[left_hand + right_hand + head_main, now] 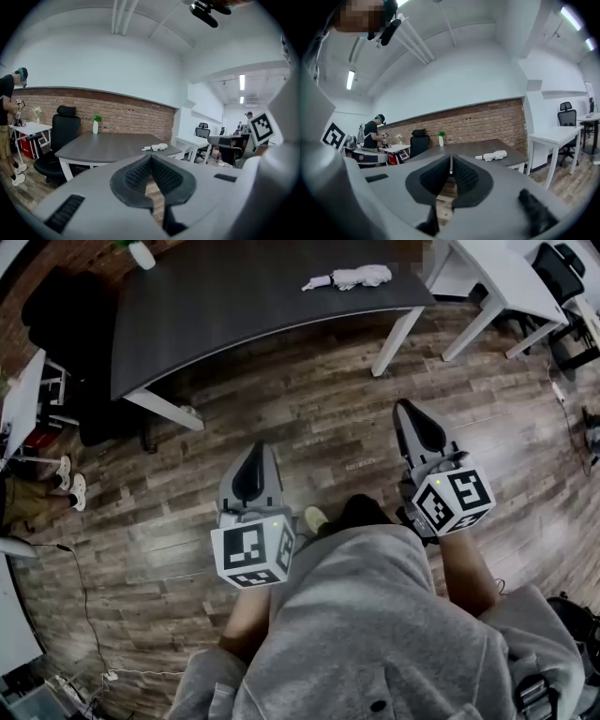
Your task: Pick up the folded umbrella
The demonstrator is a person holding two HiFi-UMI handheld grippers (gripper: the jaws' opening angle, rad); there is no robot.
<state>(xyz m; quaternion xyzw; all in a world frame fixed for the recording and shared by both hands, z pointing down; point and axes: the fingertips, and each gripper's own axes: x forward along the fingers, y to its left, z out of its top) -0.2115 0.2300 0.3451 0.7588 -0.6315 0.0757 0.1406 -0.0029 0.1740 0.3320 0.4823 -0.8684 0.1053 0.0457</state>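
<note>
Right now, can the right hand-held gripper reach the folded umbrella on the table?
Probably not yet: the right hand-held gripper, shut, is a stretch of floor short of the table where the folded umbrella lies. Nothing blocks the way.

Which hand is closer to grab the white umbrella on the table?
Probably the right gripper: it reaches further toward the folded umbrella on the grey table. The left gripper sits further back. Both are shut, empty.

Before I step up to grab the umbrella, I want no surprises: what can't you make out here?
- Folded umbrella: too small in every view to show any strap.
- Dark table: far edge cut off by the head view's top edge.
- Floor under it, head view: hidden by the tabletop.
</note>
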